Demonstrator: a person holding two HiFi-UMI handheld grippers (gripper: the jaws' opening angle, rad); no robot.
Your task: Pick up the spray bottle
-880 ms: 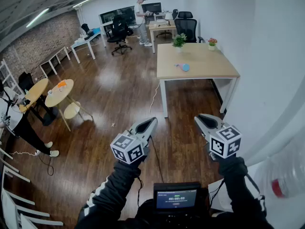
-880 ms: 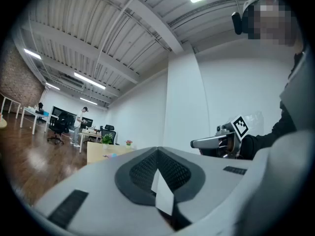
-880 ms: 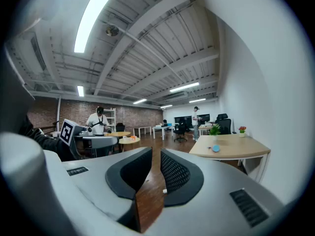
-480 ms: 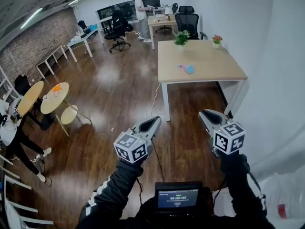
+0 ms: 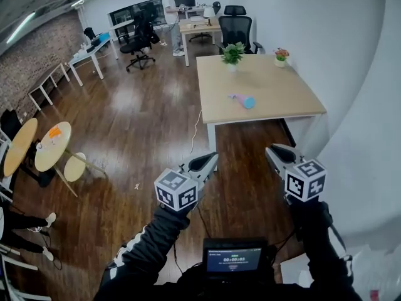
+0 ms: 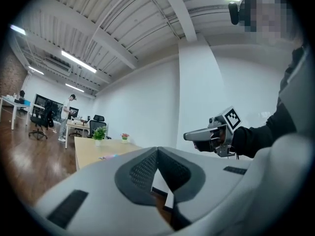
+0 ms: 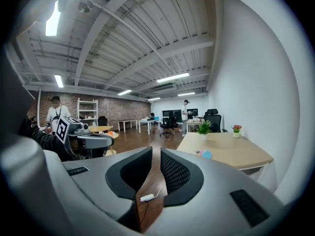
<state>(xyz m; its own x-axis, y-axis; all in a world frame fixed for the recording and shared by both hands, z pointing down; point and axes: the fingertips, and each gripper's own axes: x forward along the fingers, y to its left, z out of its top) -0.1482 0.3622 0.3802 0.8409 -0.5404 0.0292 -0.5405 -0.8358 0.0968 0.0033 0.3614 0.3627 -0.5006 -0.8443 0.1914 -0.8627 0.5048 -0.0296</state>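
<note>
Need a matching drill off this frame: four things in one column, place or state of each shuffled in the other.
Things:
1. spray bottle
2. green plant
3. flower pot
4. left gripper

Place or state:
A. shut and empty, over the wood floor
B. far right corner of the table, by the wall
C. lying on the table, nearer its front edge
D. table's far edge, in front of the black chair

Pairs: 1-C, 2-D, 3-B, 4-A
</note>
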